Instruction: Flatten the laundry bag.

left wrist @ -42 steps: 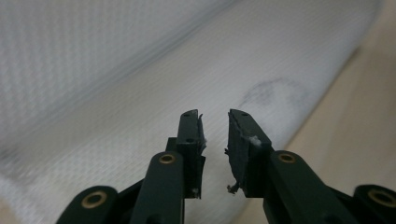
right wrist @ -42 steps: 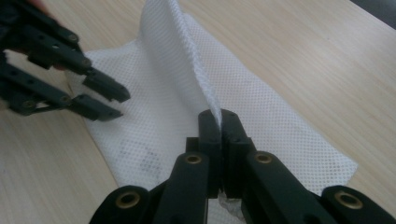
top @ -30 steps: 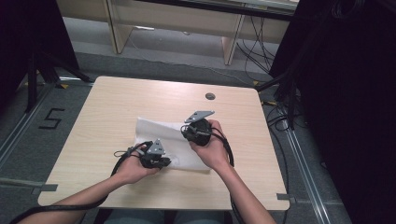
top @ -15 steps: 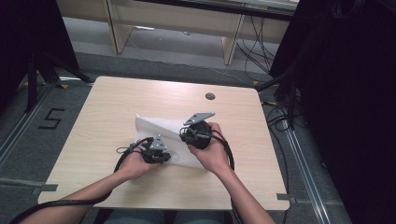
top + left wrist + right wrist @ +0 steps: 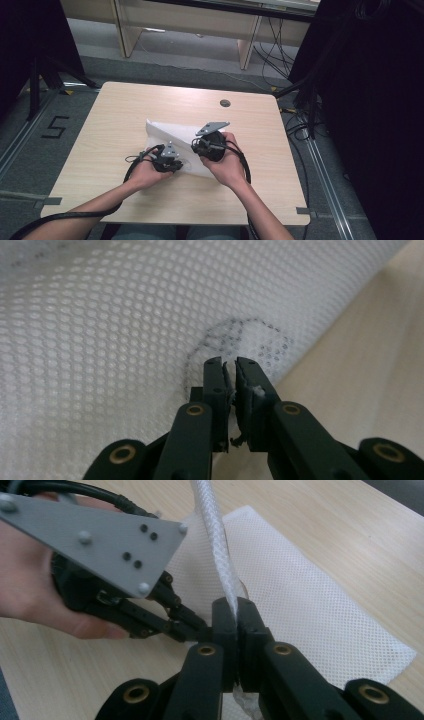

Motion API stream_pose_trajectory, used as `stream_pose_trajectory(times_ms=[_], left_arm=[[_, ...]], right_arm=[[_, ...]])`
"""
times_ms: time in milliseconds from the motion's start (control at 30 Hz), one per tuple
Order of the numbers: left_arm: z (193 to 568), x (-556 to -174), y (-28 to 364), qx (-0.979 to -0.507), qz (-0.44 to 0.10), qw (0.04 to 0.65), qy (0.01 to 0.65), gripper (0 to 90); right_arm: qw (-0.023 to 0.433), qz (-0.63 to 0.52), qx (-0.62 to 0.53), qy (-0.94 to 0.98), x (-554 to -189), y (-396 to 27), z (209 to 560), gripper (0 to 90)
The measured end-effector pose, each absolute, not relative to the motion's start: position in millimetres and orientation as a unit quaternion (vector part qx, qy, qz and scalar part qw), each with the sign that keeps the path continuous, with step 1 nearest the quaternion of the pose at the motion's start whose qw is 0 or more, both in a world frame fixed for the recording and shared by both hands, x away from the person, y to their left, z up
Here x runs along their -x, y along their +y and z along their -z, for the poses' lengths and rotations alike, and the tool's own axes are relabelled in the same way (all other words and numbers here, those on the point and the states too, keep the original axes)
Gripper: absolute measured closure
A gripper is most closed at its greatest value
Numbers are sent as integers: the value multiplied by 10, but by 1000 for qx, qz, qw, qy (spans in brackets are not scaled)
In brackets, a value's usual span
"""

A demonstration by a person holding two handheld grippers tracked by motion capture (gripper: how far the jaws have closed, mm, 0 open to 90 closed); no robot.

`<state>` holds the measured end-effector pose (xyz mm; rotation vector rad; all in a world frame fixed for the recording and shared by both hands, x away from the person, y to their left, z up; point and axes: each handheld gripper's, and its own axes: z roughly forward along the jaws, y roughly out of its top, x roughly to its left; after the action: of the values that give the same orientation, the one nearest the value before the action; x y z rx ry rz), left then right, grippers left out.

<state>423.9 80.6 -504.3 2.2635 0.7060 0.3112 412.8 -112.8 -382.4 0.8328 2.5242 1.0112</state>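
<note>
High view: a white mesh cloth [image 5: 172,134] lies near the middle of the table [image 5: 115,115], its long axis running from the far left toward the near right. Both hands meet at its near edge, the left gripper [image 5: 167,159] lower and the right gripper [image 5: 207,145] just beside it, raised a little.

Left gripper view: the jaws are pressed together on a pinch of mesh cloth [image 5: 100,315], right by the edge (a faint dark ring shows through the weave there). Bare table [image 5: 370,340] lies off to that side.

Right gripper view: the right gripper [image 5: 235,611] pinches a bunched fold of the cloth [image 5: 215,525] that rises straight up from its jaws; the left gripper [image 5: 197,627] sits touching-close beside it.

What the next move turns on: both grips share the same near edge, so the rest of the sheet stretches away from them; I would judge either hand equally near.
</note>
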Motion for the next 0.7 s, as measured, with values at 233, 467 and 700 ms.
stream_pose_trajectory(times_ms=[233, 467, 700], left_arm=[[4985, -4041, 836, -891, -94, 355, 268, 850], [4833, -4013, 1141, -876, -101, 372, 288, 835], [4752, -3905, 1544, -859, -107, 383, 322, 811]], right_arm=[[141, -358, -287, 877, -4077, -1164, 3898, 895], [116, -353, -276, 886, -3956, -1171, 3965, 895], [98, -348, -266, 894, -3907, -1145, 4029, 895]])
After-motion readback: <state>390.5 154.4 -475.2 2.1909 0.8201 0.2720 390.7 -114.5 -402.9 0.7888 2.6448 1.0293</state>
